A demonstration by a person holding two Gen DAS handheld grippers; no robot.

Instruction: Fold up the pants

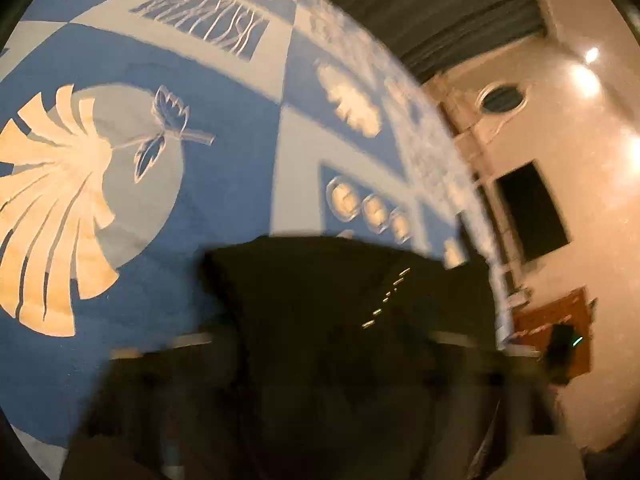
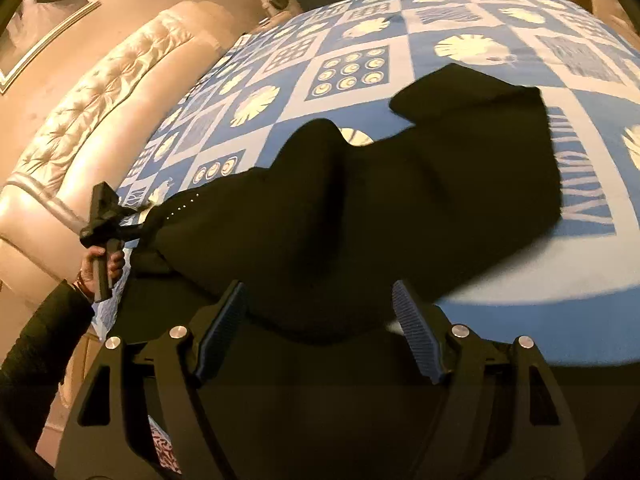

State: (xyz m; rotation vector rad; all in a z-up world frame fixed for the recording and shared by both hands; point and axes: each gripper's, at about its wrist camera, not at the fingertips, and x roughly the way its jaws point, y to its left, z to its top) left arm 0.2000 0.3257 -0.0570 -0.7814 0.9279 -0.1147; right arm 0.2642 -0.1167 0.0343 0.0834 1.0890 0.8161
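The black pants point(image 2: 400, 200) lie spread on a blue and white patterned bedspread point(image 2: 360, 40), the two legs pointing to the far side. My right gripper point(image 2: 320, 328) is open just above the near edge of the cloth, its ribbed fingers point(image 2: 222, 332) wide apart. My left gripper point(image 2: 140, 232) shows at the left of the right wrist view, its tips at the pants' left end, where the cloth bunches. In the blurred left wrist view the pants point(image 1: 320, 300) fill the bottom and hide the fingers.
A cream tufted headboard point(image 2: 100, 100) curves along the left of the bed. A framed picture point(image 2: 40, 20) hangs above it. In the left wrist view a pale wall with a dark screen point(image 1: 532, 208) and a wooden piece point(image 1: 556, 328) stand beyond the bed.
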